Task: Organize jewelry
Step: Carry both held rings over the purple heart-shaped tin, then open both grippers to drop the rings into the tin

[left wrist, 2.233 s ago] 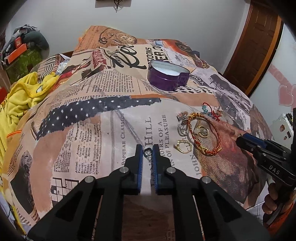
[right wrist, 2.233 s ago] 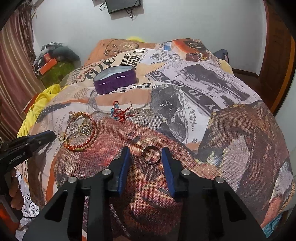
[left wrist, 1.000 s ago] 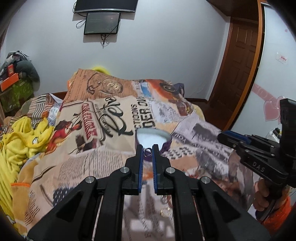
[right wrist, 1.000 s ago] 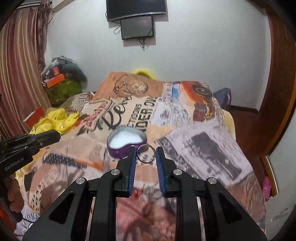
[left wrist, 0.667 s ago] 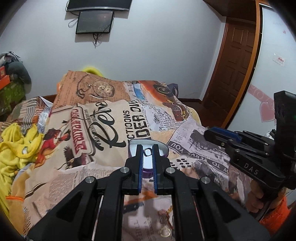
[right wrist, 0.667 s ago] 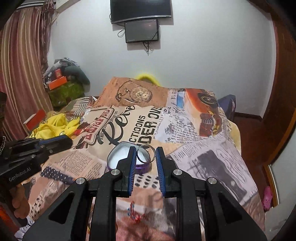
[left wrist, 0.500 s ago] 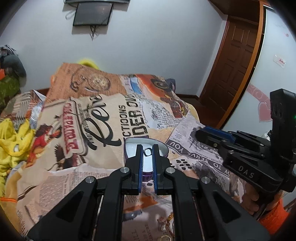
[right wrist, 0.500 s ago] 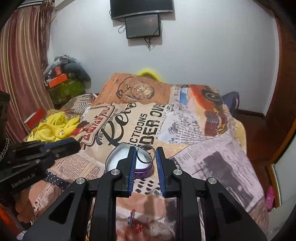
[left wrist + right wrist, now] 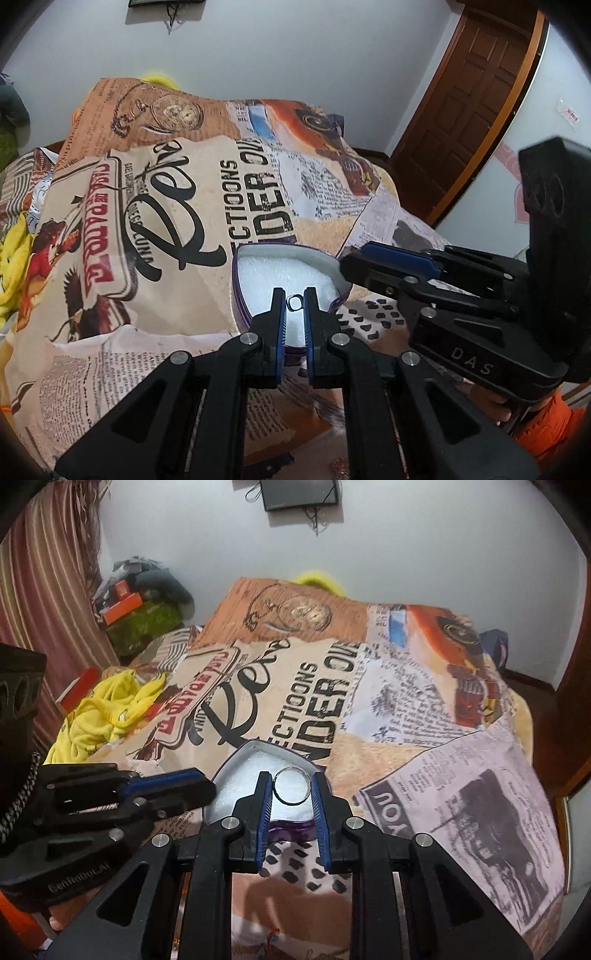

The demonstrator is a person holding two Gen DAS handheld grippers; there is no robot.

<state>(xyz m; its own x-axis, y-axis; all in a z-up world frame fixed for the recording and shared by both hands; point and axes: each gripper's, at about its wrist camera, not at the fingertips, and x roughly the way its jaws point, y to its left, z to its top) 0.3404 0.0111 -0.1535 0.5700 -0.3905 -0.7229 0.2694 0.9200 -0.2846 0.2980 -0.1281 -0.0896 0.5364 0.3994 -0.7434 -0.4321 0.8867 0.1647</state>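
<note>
A purple heart-shaped box [image 9: 240, 295] with white foam lining [image 9: 280, 273] lies open on the printed bedspread; it also shows in the right wrist view [image 9: 236, 760]. My left gripper [image 9: 294, 303] is shut on a small dark ring [image 9: 294, 303] and holds it above the foam. My right gripper [image 9: 291, 786] is shut on a larger silver ring [image 9: 291, 786], also above the box. Each gripper shows in the other's view, the right one [image 9: 391, 258] at the box's right rim, the left one [image 9: 173, 786] at its left rim.
The bedspread [image 9: 166, 206] covers the whole bed. A yellow cloth [image 9: 107, 705] lies at the bed's left side, with clutter [image 9: 140, 602] in the corner behind. A brown door [image 9: 469, 103] stands at the right. Bits of jewelry [image 9: 271, 938] show at the bottom edge.
Both grippers have carried their rings from the near part of the bed toward the purple box and lowered closer over its foam. Both stay shut.
</note>
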